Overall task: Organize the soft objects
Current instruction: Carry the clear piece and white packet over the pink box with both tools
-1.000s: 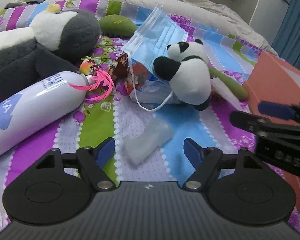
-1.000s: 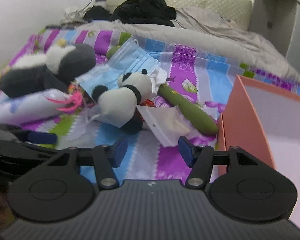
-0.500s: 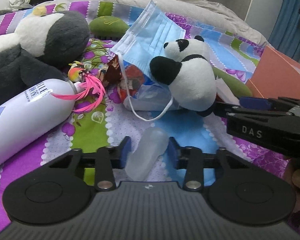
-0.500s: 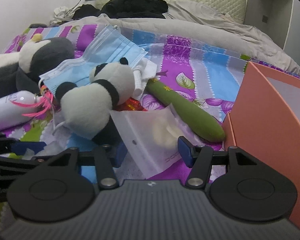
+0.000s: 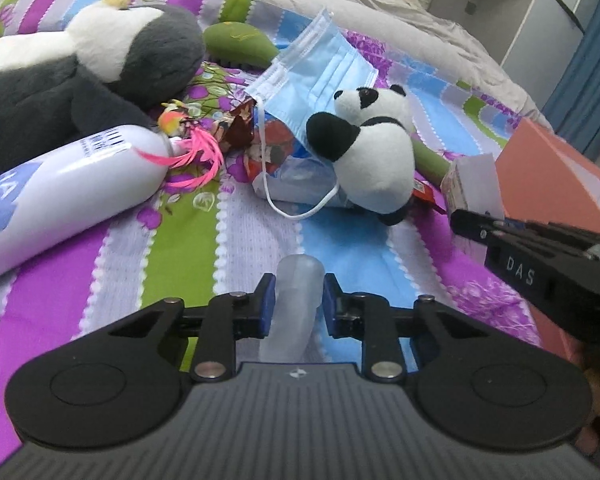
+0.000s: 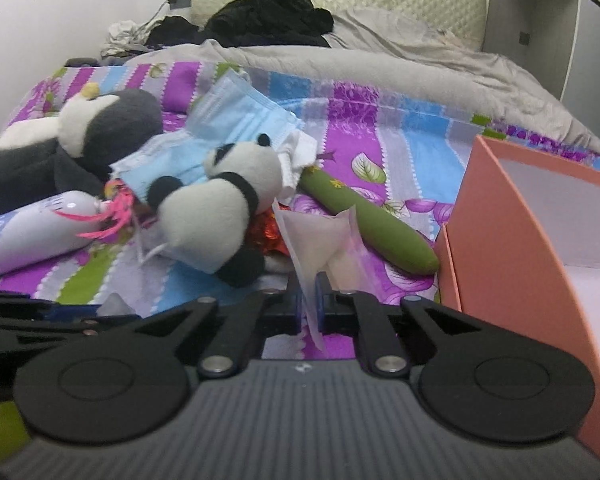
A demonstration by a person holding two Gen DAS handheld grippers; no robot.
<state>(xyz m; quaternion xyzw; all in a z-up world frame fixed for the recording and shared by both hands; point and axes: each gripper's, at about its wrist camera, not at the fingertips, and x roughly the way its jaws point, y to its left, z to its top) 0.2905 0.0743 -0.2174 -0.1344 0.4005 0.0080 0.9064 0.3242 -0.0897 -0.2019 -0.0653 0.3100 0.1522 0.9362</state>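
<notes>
**Soft objects gripped on both sides of the bed**

Soft objects lie scattered over a striped bedspread (image 5: 188, 240), and two of them are held. In the left wrist view, the left hand-held gripper (image 5: 299, 300) is seen pinching a translucent soft tube (image 5: 296, 292) between its blue pads; its jaws have just been closing onto it. The tube lies low over the bedspread, in front of the small panda plush (image 5: 372, 160). The right hand-held gripper (image 6: 308, 300) is pressed together on the lower edge of a clear plastic pouch (image 6: 316, 236), which stands up from the jaws; these have just been closing as well.

Only the left wrist view gives the tube in full (in the right wrist view merely a pale tip shows at the lower left). That view also shows a red printed packet (image 5: 272, 152) under the blue face mask (image 5: 320, 76), which the other view hardly reveals. The white bottle (image 5: 60, 196) with pink feathers (image 5: 196, 160) at its neck and the large grey plush (image 5: 80, 80) are seen more closely there.

The right wrist view alone shows the long green plush stick (image 6: 364, 216) at full length, ending just beside the orange box (image 6: 520, 240), whose pale inside is open to view. Dark clothes (image 6: 268, 20) are piled by the headboard.
</notes>
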